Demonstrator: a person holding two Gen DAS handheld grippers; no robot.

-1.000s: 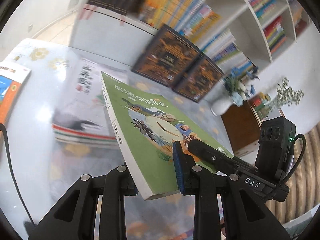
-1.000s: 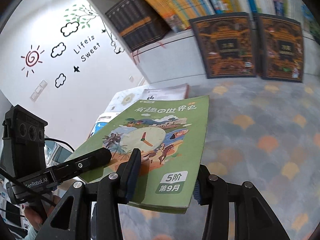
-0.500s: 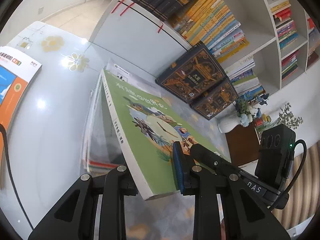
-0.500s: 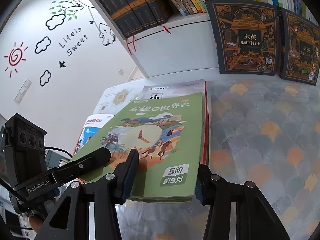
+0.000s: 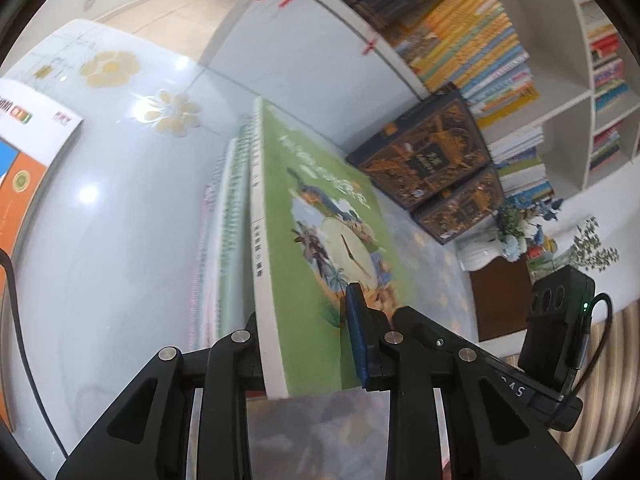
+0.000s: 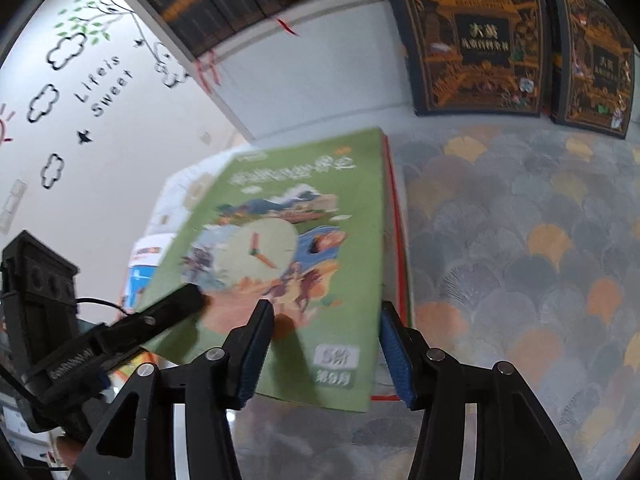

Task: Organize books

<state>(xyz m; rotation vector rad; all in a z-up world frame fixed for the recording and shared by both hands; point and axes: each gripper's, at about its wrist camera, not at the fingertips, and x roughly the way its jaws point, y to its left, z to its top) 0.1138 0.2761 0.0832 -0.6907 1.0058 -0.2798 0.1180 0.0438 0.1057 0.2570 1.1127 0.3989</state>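
Observation:
A green picture book (image 5: 316,240) with a clock on its cover is held over a stack of books (image 5: 218,240) on the table. My left gripper (image 5: 308,344) is shut on the book's near spine edge. In the right wrist view the green book (image 6: 288,264) lies between the fingers of my right gripper (image 6: 324,356), also shut on its near edge. The red-edged stack (image 6: 396,240) shows just under the book. The left gripper's finger (image 6: 168,312) lies on the cover at the left.
An orange and blue book (image 5: 24,168) lies at the table's left. Two dark ornate books (image 6: 472,36) lean against the white bookshelf (image 5: 480,40) behind the patterned tablecloth (image 6: 520,240). A vase of flowers (image 5: 484,252) stands far right.
Both grippers have carried the green book forward and down, from beside the stack to lying almost flat right over it.

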